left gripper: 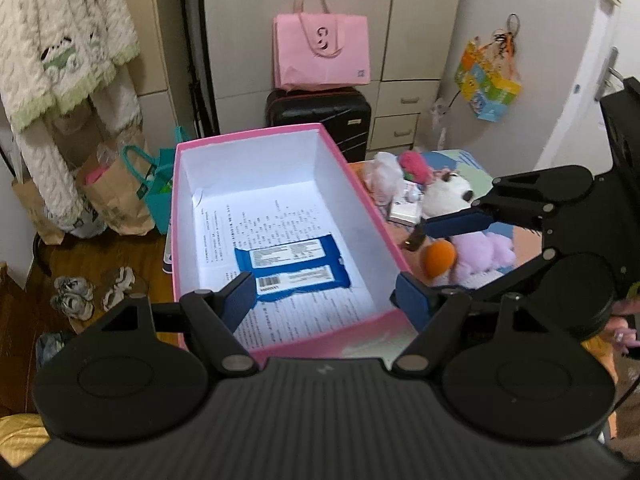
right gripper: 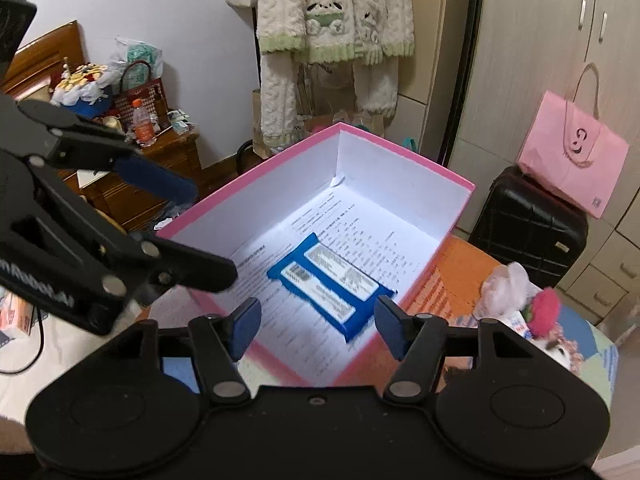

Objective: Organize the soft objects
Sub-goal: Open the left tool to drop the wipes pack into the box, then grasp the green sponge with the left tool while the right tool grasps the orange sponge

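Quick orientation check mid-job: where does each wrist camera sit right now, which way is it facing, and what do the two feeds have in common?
Left wrist: on the left claw, looking forward and down into the pink box; its open fingers frame the view, with the right claw over the plush toys.
Right wrist: on the right claw, facing the box from its other side; the left claw shows at left.
Shared: pink box, blue wipes pack, pink bag.

Black ribbed gripper bodies, blue-padded fingers (left gripper: 240, 298), apparently silver rivets.
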Motion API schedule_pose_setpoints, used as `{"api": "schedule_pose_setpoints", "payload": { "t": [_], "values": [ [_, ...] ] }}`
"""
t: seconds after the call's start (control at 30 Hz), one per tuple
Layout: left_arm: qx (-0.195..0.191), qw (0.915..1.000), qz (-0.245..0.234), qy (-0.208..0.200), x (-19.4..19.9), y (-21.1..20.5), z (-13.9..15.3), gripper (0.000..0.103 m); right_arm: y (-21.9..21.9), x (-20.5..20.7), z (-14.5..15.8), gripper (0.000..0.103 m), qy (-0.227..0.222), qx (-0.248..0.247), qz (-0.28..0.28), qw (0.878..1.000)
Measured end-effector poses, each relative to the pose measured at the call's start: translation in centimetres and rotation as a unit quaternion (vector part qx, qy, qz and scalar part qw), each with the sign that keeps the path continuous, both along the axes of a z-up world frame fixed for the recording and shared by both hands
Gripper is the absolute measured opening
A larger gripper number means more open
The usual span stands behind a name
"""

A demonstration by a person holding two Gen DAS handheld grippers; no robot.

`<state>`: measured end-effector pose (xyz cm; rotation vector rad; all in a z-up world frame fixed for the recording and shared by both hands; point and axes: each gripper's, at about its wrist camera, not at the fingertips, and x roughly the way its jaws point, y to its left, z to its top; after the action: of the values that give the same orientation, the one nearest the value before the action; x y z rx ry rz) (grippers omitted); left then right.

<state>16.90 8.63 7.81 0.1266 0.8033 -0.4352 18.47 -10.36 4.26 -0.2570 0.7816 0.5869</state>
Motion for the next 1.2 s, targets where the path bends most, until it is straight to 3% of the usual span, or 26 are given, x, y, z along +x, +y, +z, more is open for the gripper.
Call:
{"api": "schedule_pose_setpoints", "payload": {
  "t": [0.53, 0.87, 0.97, 1.2],
  "values": [
    [0.016, 0.995, -0.09, -0.041, -8.4, -5.3, -0.7, 0.08, -10.4, -6.4, 0.4, 0.072, -0.048, 0.051, -0.06, 0.996],
    [0.008, 0.9875, -0.155, -0.03, -10.2, -10.0, -4.7, 0.08, -14.0, -6.8, -2.9, 0.073, -0.077, 0.086, -0.071, 0.991],
    [0.006, 0.9855, -0.167, -0.031, -9.8, -11.1, -6.5, 0.08, -14.3, -6.6, -4.5, 0.075, -0.086, 0.067, -0.065, 0.992],
    [0.063, 0.9813, -0.156, -0.094, -9.1, -14.0, -10.7, 0.08, -15.4, -4.9, -7.8, 0.075, -0.083, 0.07, -0.055, 0.993]
  ]
}}
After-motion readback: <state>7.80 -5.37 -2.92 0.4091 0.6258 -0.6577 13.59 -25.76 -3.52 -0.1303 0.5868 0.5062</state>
